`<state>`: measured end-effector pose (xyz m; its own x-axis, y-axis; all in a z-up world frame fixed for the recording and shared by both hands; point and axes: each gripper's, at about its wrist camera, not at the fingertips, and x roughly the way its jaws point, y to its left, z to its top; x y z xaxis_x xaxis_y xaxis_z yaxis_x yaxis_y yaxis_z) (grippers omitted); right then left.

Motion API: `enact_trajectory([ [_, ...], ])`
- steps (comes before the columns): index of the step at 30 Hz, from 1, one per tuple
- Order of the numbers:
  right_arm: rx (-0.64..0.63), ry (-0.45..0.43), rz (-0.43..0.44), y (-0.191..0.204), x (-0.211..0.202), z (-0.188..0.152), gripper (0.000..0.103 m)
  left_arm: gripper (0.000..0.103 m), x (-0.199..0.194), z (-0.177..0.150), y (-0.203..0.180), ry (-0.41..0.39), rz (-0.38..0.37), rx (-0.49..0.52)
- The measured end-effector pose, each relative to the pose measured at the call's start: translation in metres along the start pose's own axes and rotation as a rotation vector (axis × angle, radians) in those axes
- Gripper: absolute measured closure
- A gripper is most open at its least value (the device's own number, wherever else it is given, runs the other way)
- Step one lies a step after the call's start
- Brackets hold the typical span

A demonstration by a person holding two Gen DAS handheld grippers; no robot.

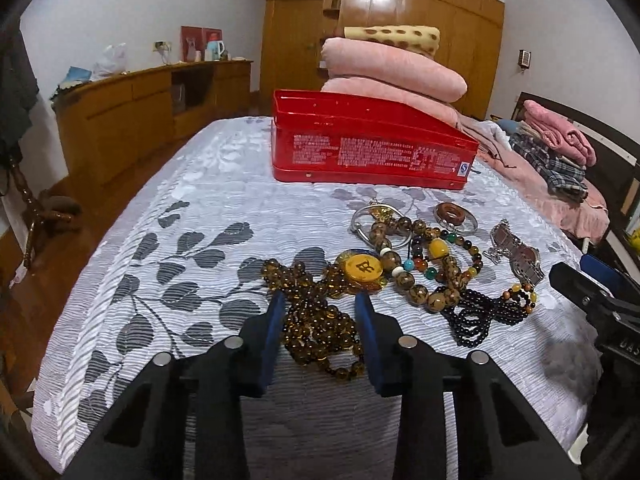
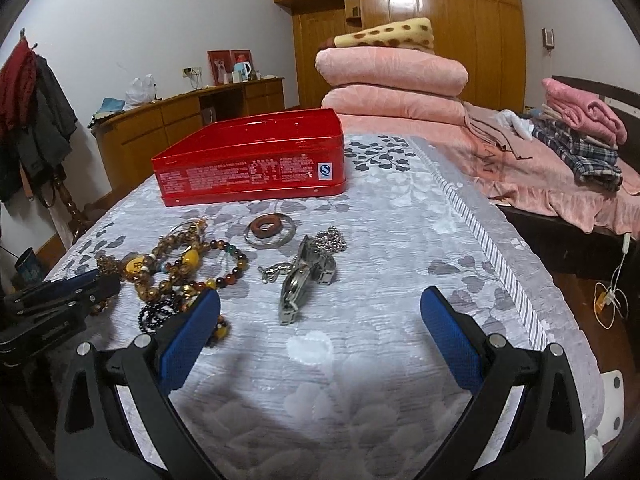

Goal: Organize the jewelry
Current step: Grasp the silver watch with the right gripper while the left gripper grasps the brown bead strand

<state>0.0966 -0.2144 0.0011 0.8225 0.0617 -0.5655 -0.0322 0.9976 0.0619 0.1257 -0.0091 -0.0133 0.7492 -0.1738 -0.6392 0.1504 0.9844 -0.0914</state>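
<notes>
The jewelry lies in a heap on the bed [image 1: 168,216], on a grey-and-white cover with leaf shapes. The left gripper [image 1: 322,312] is low over the near end of the heap. Its two blue fingers [image 1: 276,320] stand one on each side of a long string of brown amber beads [image 1: 316,320], with a gap between them about as wide as the string. I cannot tell if they touch the beads or squeeze them. The right gripper [image 2: 320,312] hangs over a bare part of the cover, a little to the right of the heap. Its blue fingers [image 2: 188,340] are spread wide and hold nothing.

Just past the brown beads lies a round yellow pendant [image 1: 362,268] with a dark sign on it that I cannot read. Beside it are bracelets of big spotted brown beads [image 1: 416,280] and colored beads, a string of small black beads [image 1: 480,316], and a silver wristwatch [image 2: 298,280] with a metal band. A thin silver bangle [image 2: 270,234] lies farther back with a brown wooden ring [image 2: 267,225] inside it.

Behind the jewelry stands a red tin box [image 2: 252,160] with no lid on it. From the right wrist view its inside is red, but I cannot see if anything is in it. Its near side has rows of tiny white print, too small to read, and a small blue-and-white square mark with "S" in it.

Farther back on the bed are folded pink blankets [image 2: 392,80] and a yellow spotted one on top.
</notes>
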Motion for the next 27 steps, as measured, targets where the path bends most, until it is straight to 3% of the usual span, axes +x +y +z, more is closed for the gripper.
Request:
enact_trajectory([
  [4, 0.008, 0.027, 0.016, -0.002, 0.007, 0.003, 0.012, 0.072, 0.0, 0.0, -0.002, 0.007, 0.016, 0.018],
  [6, 0.0, 0.045, 0.029, -0.001, 0.011, 0.004, 0.025, 0.073, 0.001, 0.0, -0.001, 0.006, 0.019, 0.02],
  [16, 0.004, 0.113, 0.031, 0.002, 0.028, 0.013, 0.036, 0.073, 0.002, 0.0, 0.002, -0.002, 0.004, 0.014],
  [21, -0.009, 0.158, 0.05, 0.006, 0.039, 0.016, 0.058, 0.073, 0.003, 0.0, 0.004, -0.009, 0.0, 0.007],
  [25, -0.009, 0.199, 0.041, 0.009, 0.048, 0.017, 0.064, 0.073, 0.005, 0.001, 0.003, -0.008, 0.004, 0.011],
  [27, -0.004, 0.206, 0.041, 0.009, 0.051, 0.019, 0.079, 0.073, 0.005, 0.001, 0.003, -0.009, 0.007, 0.014],
])
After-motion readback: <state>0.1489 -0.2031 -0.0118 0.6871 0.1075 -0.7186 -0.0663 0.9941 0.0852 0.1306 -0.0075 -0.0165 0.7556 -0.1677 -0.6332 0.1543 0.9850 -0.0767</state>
